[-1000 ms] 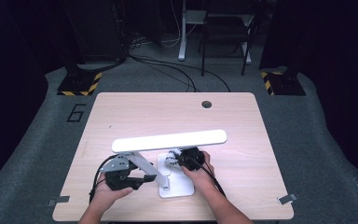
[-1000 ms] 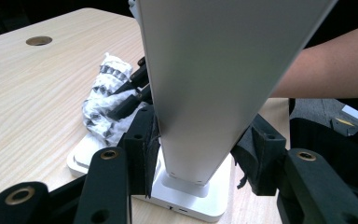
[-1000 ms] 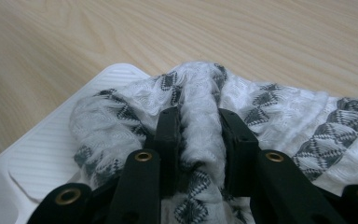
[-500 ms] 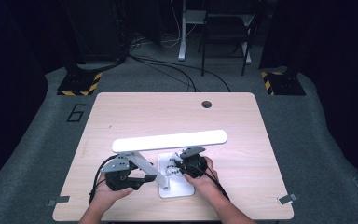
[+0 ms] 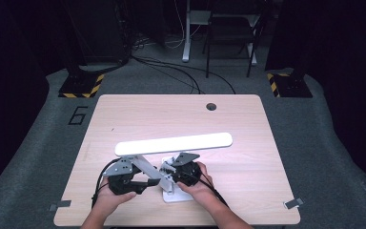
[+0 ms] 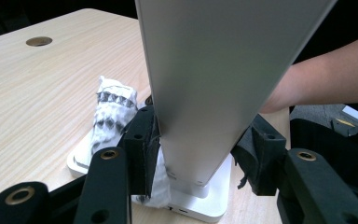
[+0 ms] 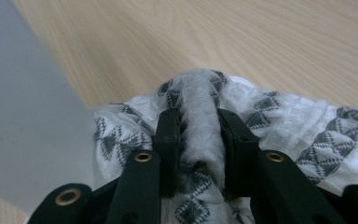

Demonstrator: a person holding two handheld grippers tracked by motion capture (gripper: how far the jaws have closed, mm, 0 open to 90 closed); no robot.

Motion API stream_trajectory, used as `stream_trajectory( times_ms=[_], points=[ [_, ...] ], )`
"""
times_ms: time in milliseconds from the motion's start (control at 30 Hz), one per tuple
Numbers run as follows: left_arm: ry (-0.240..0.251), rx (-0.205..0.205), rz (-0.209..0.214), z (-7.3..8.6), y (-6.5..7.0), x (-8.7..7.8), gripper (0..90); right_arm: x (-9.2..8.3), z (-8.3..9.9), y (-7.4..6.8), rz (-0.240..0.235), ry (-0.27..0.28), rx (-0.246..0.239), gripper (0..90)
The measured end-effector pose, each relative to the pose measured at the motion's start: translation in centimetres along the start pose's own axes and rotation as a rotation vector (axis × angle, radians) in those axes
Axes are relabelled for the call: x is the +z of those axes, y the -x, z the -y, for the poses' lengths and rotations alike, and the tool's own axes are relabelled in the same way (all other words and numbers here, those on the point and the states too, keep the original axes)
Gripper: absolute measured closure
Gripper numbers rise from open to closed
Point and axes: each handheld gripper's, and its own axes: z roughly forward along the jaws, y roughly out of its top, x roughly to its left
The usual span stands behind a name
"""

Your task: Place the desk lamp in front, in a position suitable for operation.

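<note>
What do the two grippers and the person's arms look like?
Both grippers, the left gripper and the right gripper, are black, each with two flat jaws with brass-coloured rivet holes and blocky black pads. Each has a grey three-cornered plate on top. Black cables trail back from them toward the person. The forearms are bare; no sleeves are visible.

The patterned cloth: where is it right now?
In the right gripper view the patterned cloth is pinched between the right tongs; the left gripper view shows it on the lamp base, beside the lamp's arm.
</note>
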Motion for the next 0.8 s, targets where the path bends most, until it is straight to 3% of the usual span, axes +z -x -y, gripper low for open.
stream_trajectory(
  times_ms=[233,333,500,533,800],
  points=[
    [-0.002,0.002,-0.003,0.0,0.0,0.0,53.0,0.5,0.1,0.4,0.002,-0.005,0.008,70.9],
    [0.005,-0.001,-0.011,0.0,0.1,0.0,53.1,0.7,0.1,0.7,0.03,0.002,-0.007,70.7],
    [0.004,0.001,-0.01,0.0,0.1,0.0,53.1,1.0,0.0,1.5,0.052,0.011,0.03,70.7],
    [0.004,0.0,-0.009,0.0,0.1,0.0,53.1,1.2,-0.2,2.0,0.067,0.011,0.066,70.7],
    [-0.002,0.002,-0.003,0.0,0.0,0.0,53.0,1.8,-0.9,3.0,0.12,-0.008,0.088,70.7]
  ],
)
